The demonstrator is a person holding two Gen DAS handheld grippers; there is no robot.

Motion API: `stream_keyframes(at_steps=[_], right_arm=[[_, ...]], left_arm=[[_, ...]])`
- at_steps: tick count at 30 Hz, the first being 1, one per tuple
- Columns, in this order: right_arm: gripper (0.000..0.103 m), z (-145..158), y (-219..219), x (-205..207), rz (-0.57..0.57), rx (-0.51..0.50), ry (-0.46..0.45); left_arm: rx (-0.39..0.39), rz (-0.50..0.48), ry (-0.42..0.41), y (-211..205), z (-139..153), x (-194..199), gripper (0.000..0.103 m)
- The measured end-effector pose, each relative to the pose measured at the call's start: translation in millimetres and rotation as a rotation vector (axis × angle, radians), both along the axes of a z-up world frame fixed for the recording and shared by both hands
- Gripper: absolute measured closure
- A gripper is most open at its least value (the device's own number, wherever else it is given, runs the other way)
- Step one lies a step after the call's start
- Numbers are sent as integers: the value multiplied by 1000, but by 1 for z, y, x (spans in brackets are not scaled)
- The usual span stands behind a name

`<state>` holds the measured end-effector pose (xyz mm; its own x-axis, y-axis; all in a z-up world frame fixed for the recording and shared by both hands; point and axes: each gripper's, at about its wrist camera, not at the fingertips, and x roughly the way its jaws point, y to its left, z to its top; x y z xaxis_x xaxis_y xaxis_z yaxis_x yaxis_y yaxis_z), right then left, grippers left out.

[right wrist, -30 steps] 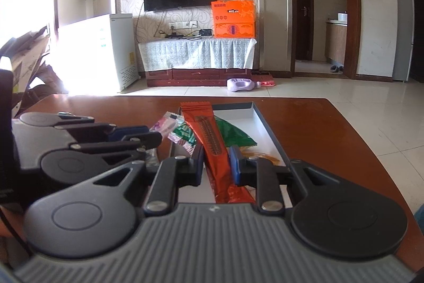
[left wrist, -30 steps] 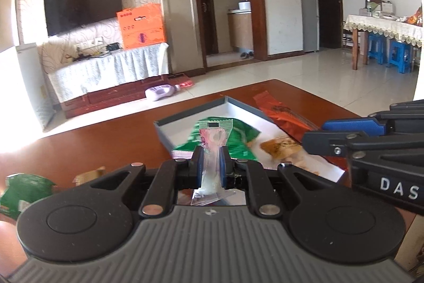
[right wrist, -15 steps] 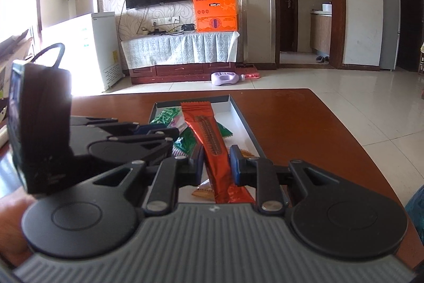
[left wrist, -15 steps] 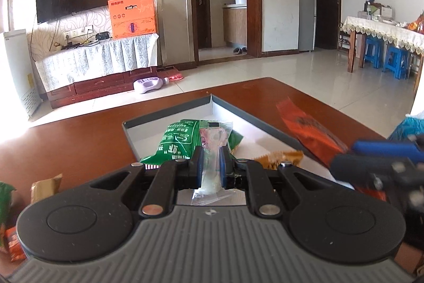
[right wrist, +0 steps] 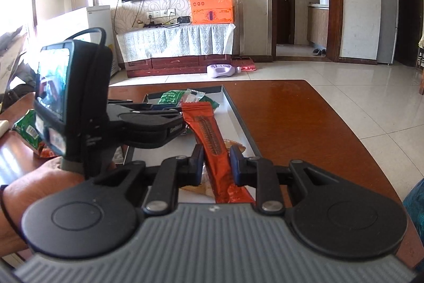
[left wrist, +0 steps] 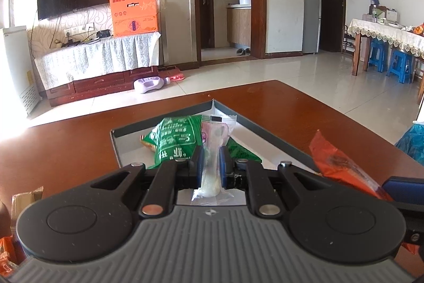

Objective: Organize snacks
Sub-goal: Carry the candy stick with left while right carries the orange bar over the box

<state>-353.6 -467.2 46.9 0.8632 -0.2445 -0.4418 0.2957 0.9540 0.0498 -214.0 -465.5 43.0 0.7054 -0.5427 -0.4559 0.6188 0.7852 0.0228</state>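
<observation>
Chinese-lettered green packet (left wrist: 177, 142) in tray (left wrist: 267, 140); left hand-held gripper (left wrist: 210, 163) clamping clear sachet (left wrist: 215, 147), right hand-held gripper (right wrist: 216, 163) orange bar (right wrist: 212, 139).

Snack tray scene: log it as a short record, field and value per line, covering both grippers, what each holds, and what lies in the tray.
left gripper: shut on clear-wrapped snack, held above the tray
right gripper: shut on orange snack bar, held above the tray
tray: shallow, grey rim, white floor, on the brown table
in tray: green snack bag; tan snack near the right gripper
outside tray: another green bag on the table at left
both snacks: not yet released
</observation>
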Motion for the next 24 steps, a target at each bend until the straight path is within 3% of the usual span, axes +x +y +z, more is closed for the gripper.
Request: stream_keyframes(at_steps=[6, 16, 24], right_arm=[[78, -2, -1, 6, 4, 10, 5], [78, -6, -1, 17, 2, 16, -8], [78, -10, 5, 32, 8, 27, -20]], left_arm=[[0, 13, 33, 13, -3, -6, 88], [34, -18, -14, 55, -8, -25, 88], [55, -6, -25, 58, -15, -41, 88]])
